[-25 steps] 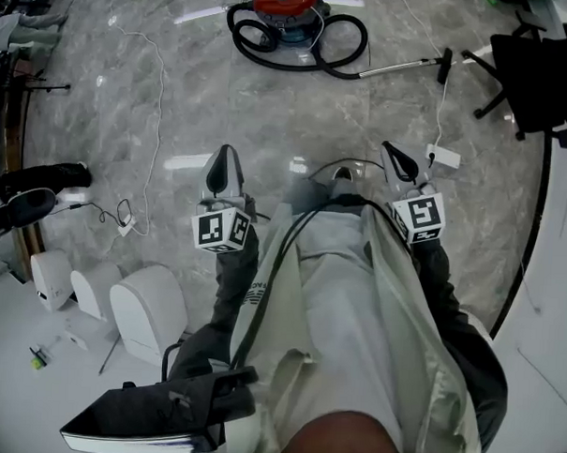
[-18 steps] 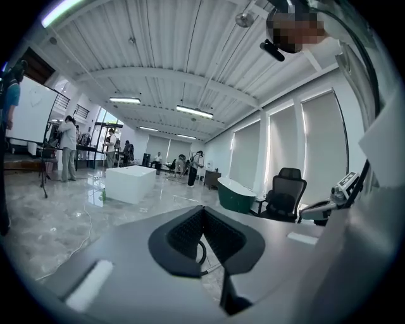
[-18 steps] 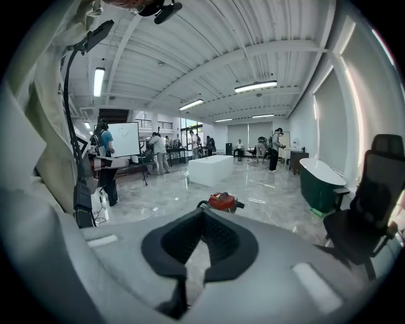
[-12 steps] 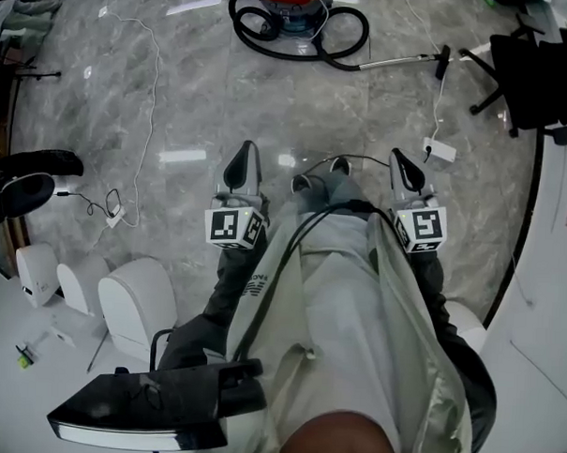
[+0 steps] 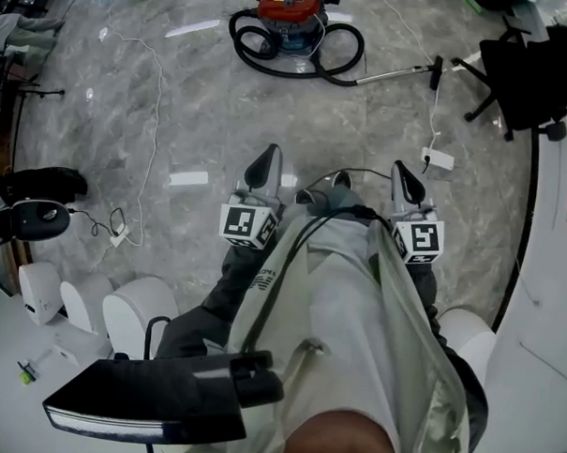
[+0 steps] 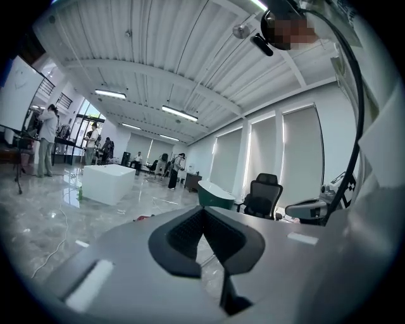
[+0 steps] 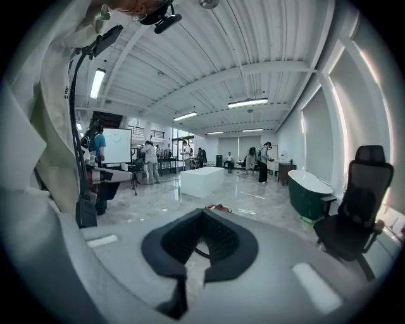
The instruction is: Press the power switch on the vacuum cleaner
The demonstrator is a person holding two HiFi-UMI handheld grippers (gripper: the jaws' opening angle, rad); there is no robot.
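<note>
We hold the left tool (image 5: 265, 164) and the right tool (image 5: 405, 182) out in front of us, side by side but well apart, one on either side of our legs, both aimed across the grey marble floor (image 5: 204, 114). Each tool is clenched on nothing: in its own view the two jaws meet at their tips with only floor behind them. The vacuum cleaner (image 5: 289, 9), red on top, sits on the floor far ahead of both tools, with its black hose (image 5: 340, 56) looped round it and a metal wand (image 5: 395, 73) running off to the right. A black office chair (image 5: 527, 72) stands beyond the wand
</note>
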